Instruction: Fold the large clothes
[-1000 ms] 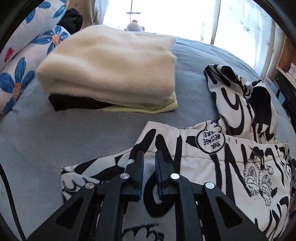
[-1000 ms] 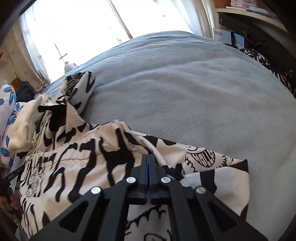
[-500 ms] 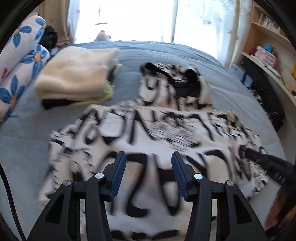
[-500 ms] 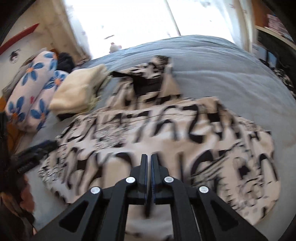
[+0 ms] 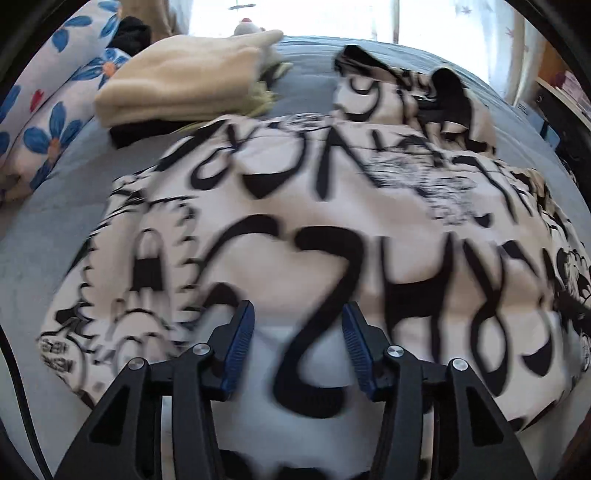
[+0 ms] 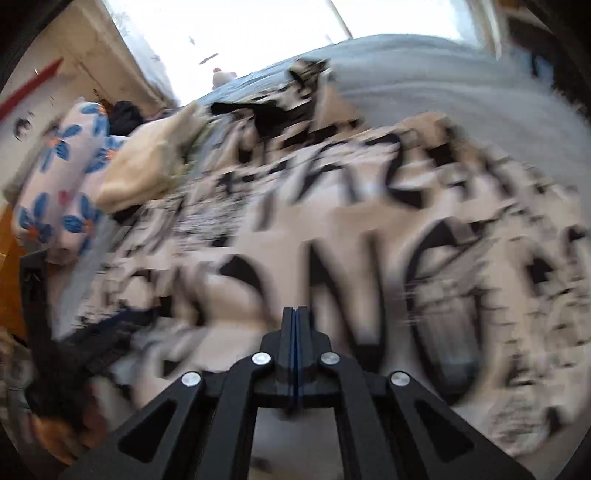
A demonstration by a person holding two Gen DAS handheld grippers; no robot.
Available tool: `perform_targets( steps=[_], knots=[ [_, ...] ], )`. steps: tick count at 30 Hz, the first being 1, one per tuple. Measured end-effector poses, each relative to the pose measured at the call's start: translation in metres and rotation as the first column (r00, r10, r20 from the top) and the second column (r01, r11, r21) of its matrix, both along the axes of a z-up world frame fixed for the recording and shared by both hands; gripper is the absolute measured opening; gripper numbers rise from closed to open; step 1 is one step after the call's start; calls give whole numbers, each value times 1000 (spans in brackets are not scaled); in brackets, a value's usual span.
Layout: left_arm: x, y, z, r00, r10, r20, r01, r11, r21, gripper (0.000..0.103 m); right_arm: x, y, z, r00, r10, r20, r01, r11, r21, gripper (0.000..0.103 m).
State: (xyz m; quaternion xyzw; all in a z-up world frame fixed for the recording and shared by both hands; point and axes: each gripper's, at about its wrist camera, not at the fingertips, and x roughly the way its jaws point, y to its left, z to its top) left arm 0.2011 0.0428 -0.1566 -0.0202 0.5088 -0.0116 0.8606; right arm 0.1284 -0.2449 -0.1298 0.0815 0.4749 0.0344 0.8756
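Note:
A large white hooded garment with black graffiti print [image 5: 332, 229] lies spread on the grey bed, its hood [image 5: 417, 99] at the far end. It also shows, blurred, in the right wrist view [image 6: 351, 240]. My left gripper [image 5: 297, 339] is open and empty, hovering over the garment's near hem. My right gripper [image 6: 295, 332] is shut with nothing visible between its fingers, above the garment's near edge. The left gripper shows dark and blurred at the lower left of the right wrist view [image 6: 96, 339].
A stack of folded clothes with a cream fleece on top [image 5: 181, 85] sits at the far left of the grey bed [image 5: 44, 221]. Blue-flowered pillows [image 5: 48, 110] lie left of it. A small plush toy [image 5: 249, 27] sits by the bright window. Shelves [image 5: 561, 92] stand at the right.
Both grippers let go of the garment and pulled back from it. The left gripper opened wide. The garment now lies spread flat. Both views are blurred by motion.

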Motion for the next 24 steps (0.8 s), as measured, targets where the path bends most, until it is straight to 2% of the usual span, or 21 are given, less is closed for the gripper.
perform_targets(
  steps=[1,3,5,7,9,11,13,16,19,23,24],
  knots=[
    [-4,12,1,1000,-1,9,1,1000,-14,31,-4,-12,0,1000,-22,6,22,999,-38,1],
    [-11,33,3,999,28,18,-29,998,58,31,-14,-45,-5,996,-85,-10,84,991,-105,2],
    [-16,55,3,998,58,27,-60,994,87,31,-26,-82,-10,985,-173,-25,167,972,-165,2],
    [-22,79,6,996,80,32,-82,995,55,31,-40,-117,-8,980,-197,-12,195,978,-76,0],
    [-28,93,11,994,95,51,-98,994,51,30,-51,-135,1,971,-239,18,240,967,-92,0],
    [-28,102,14,992,110,63,-114,991,74,30,-55,-140,8,966,-258,34,260,958,-123,0],
    [-28,108,12,992,116,57,-119,991,58,30,-55,-141,5,965,-261,22,262,957,-122,0],
    [-26,104,9,992,114,53,-118,989,85,30,-51,-138,2,967,-253,13,251,951,-180,0],
    [-25,99,10,993,109,50,-114,988,109,31,-47,-133,2,967,-255,7,252,949,-190,2],
    [-24,101,16,992,119,30,-121,990,69,35,-47,-132,4,965,-264,-6,258,949,-182,3],
    [-25,102,19,992,122,26,-123,991,59,39,-47,-131,5,964,-266,-9,260,949,-176,3]
  ],
)
